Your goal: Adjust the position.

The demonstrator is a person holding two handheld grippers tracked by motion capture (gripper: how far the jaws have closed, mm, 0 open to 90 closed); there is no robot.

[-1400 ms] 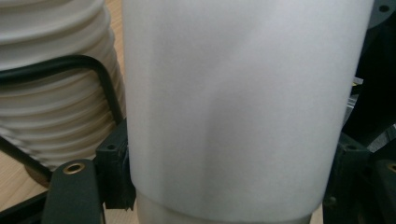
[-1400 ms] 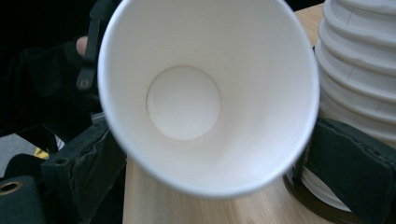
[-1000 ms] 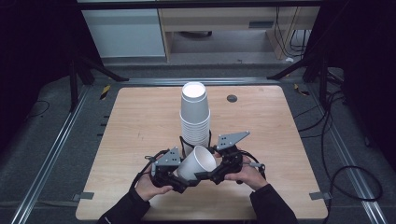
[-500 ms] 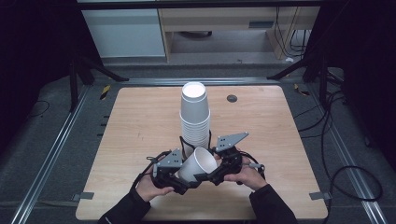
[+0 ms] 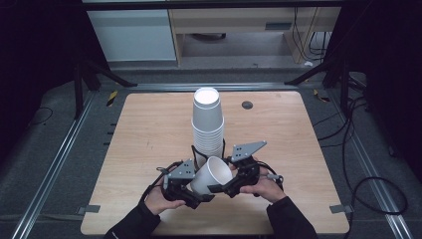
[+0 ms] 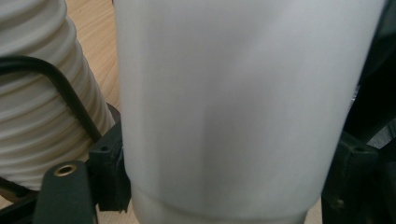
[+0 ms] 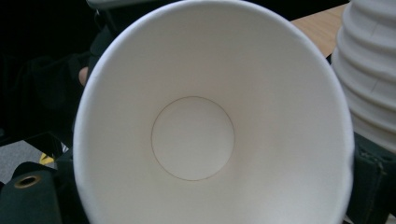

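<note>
Your desk is a pale wooden top with rounded corners, bare apart from a small dark disc near its far edge, right of centre.

Stack of white paper cups: stands upside down, base up, about mid-desk, a little toward the near edge. The ribbed rims of its lower cups show in the left tool view and in the right tool view.

Single white paper cup: lies tilted on its side just in front of the stack's foot, toward the near edge, held up off the desk between your two tools. Its open mouth faces the right tool; its base points toward the left tool. In the right tool view you look straight into it, round bottom visible. In the left tool view its outer wall stands close before the camera.

Left tool: your hand grips it near the near edge; its jaws sit either side of the cup's wall, closed onto it.

Right tool: at the cup's rim. Whether its jaws clamp the rim, you cannot tell from here.
</note>
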